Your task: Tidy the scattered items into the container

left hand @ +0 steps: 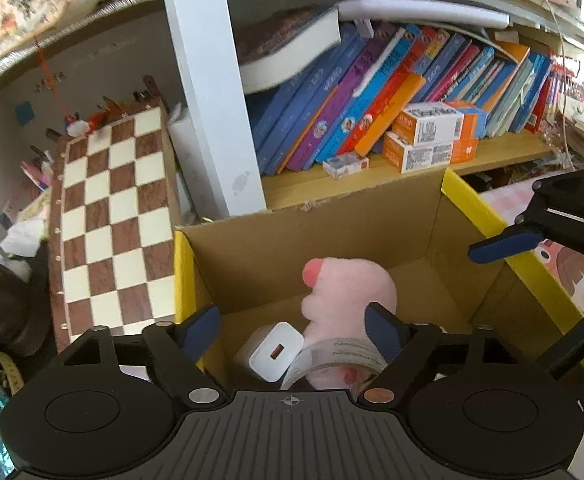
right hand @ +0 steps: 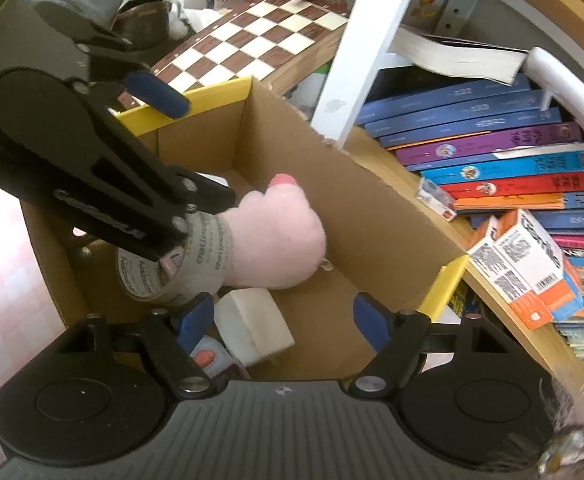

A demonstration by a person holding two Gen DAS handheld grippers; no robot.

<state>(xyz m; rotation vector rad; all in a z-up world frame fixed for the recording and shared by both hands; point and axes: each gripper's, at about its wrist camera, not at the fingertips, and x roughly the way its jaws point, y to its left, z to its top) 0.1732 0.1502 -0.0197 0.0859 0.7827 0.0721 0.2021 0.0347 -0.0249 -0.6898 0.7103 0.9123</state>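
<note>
Here both grippers hang over the open box (left hand: 332,236), jaws spread wide and holding nothing.
Inside lie a pink plush (left hand: 348,292), a tape roll (right hand: 195,256) ringed round its base, and a white charger (left hand: 271,350). Only the right view shows a small red-capped item (right hand: 207,356) under the charger; the tape's print is too blurred to read. The left gripper (left hand: 292,330) points down into the box, the right gripper (right hand: 283,316) angles in from the side.

I see a pink plush toy (left hand: 350,288) with a coral tip, a white charger (left hand: 269,350), and a brown cardboard box (left hand: 251,248) with yellow flaps. Beside it, the chessboard (left hand: 111,220) is checkered brown and cream.
</note>
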